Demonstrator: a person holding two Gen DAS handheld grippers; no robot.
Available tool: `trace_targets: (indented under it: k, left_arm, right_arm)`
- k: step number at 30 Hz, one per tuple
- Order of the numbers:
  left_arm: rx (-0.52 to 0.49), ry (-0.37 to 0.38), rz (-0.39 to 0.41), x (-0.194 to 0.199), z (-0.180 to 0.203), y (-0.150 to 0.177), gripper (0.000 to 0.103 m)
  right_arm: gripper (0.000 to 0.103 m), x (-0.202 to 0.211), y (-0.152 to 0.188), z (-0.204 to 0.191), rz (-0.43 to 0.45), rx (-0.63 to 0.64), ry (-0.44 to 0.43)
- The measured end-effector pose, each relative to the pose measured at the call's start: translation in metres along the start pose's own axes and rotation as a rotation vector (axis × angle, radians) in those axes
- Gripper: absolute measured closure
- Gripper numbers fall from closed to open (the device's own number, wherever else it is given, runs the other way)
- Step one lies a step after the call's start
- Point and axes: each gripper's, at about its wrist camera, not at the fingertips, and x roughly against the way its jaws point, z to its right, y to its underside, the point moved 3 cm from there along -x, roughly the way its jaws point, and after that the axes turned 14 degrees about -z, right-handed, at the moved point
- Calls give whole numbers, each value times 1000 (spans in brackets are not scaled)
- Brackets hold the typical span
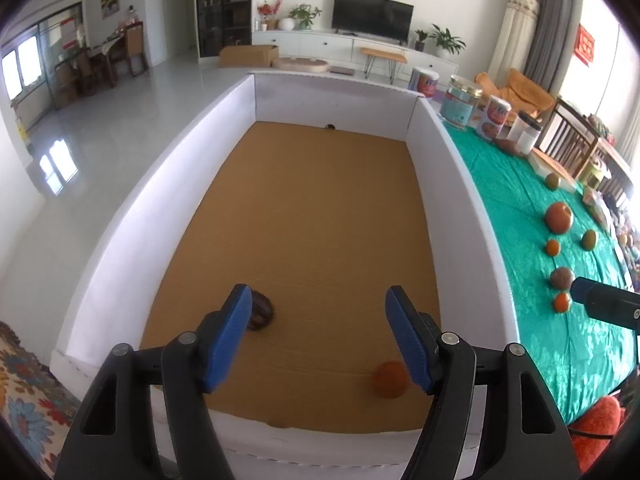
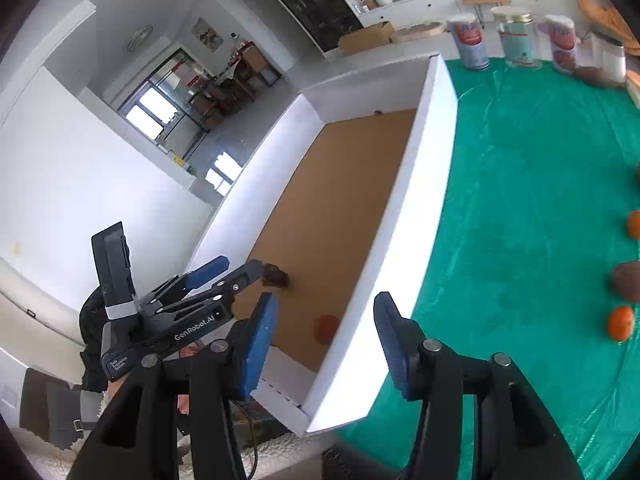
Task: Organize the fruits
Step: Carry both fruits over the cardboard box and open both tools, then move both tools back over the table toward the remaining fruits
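Looking down into the white box (image 1: 440,168), the left gripper (image 1: 316,332) hangs open and empty. The right gripper (image 2: 324,340) is open and empty too, and nearer the fruit waiting on the green cloth (image 2: 520,200). The small orange (image 2: 621,323) lies off to its right, round with no long side.

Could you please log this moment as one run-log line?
left gripper: open, empty | right gripper: open, empty | box: orange, dark fruit
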Motion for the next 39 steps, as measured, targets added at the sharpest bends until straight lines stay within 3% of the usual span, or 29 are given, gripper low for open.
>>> trace_targets:
  k: [3, 5, 9, 12, 15, 22, 25, 28, 30, 33, 36, 39]
  left_arm:
    - [-58, 79, 67, 16, 31, -1, 30]
    - [-127, 116, 116, 23, 57, 1, 20]
    - [-280, 79, 151, 13, 103, 7, 18]
    - [-320, 49, 72, -10, 118, 15, 19]
    - [-336, -23, 86, -11, 119, 21, 19]
    - [-297, -27, 72, -5, 102, 26, 19]
    - [-264, -29, 154, 14, 107, 28, 19]
    - [-253, 51, 275, 47, 128, 33, 18]
    - [-287, 147, 289, 59, 151, 38, 13]
    - [-341, 289, 228, 56, 190, 49, 12]
    - [-388, 377, 126, 29, 228, 65, 12]
    - [-405, 363, 79, -6, 254, 78, 12]
  right_arm:
    - [32, 38, 27, 26, 109, 0, 169]
    - [18, 59, 54, 48, 174, -11, 315]
    - [18, 91, 113, 104, 226, -126, 537]
    - [18, 109, 152, 142, 240, -236, 624]
    - [18, 130, 183, 164, 271, -319, 640]
    - [18, 139, 197, 177, 315, -375, 601]
    - [18, 134, 196, 178, 311, -368, 613]
    - [17, 137, 200, 178, 335, -374, 610]
    - [14, 138, 201, 180, 340, -385, 598]
    - [13, 138, 203, 183, 339, -402, 587]
    - [12, 138, 204, 184, 338, -409, 592]
    - [12, 138, 204, 183, 335, -403, 604]
